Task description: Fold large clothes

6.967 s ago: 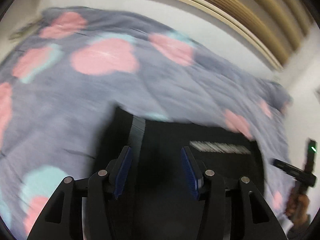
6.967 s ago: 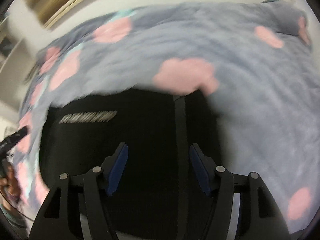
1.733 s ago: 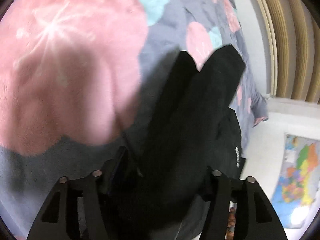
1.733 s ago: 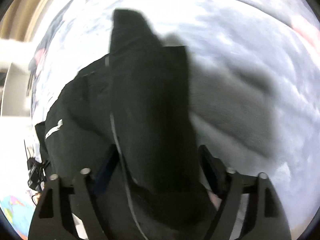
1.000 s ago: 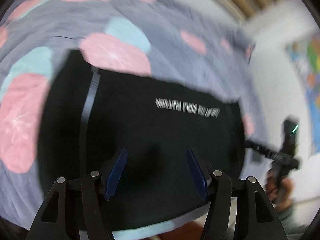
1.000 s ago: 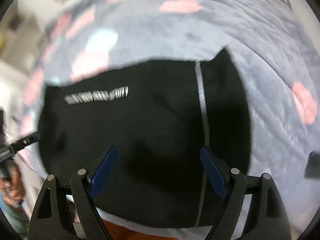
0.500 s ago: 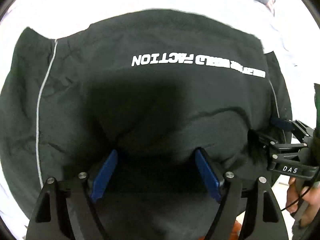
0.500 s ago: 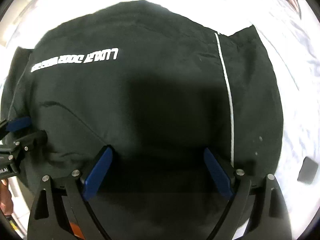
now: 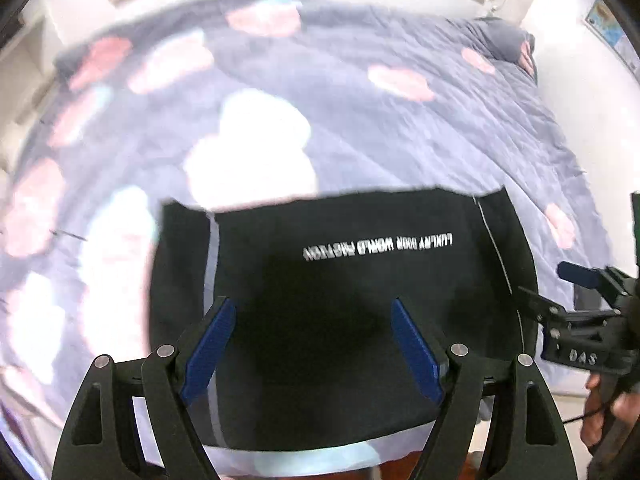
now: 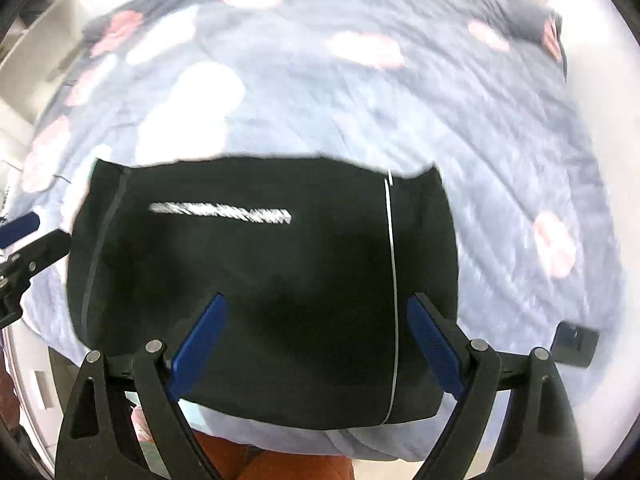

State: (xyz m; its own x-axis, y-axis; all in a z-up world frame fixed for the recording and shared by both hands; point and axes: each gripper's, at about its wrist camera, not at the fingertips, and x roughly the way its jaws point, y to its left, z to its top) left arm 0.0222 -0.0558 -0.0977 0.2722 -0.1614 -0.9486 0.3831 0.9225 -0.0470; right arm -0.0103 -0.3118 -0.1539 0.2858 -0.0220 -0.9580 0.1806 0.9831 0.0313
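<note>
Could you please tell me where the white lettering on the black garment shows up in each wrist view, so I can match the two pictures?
Left wrist view: the white lettering sits right of centre on the black garment, readable but upside down.
Right wrist view: the lettering is a blurred streak, upper left on the garment.
Shared landmark: the thin white stripe down the garment.
</note>
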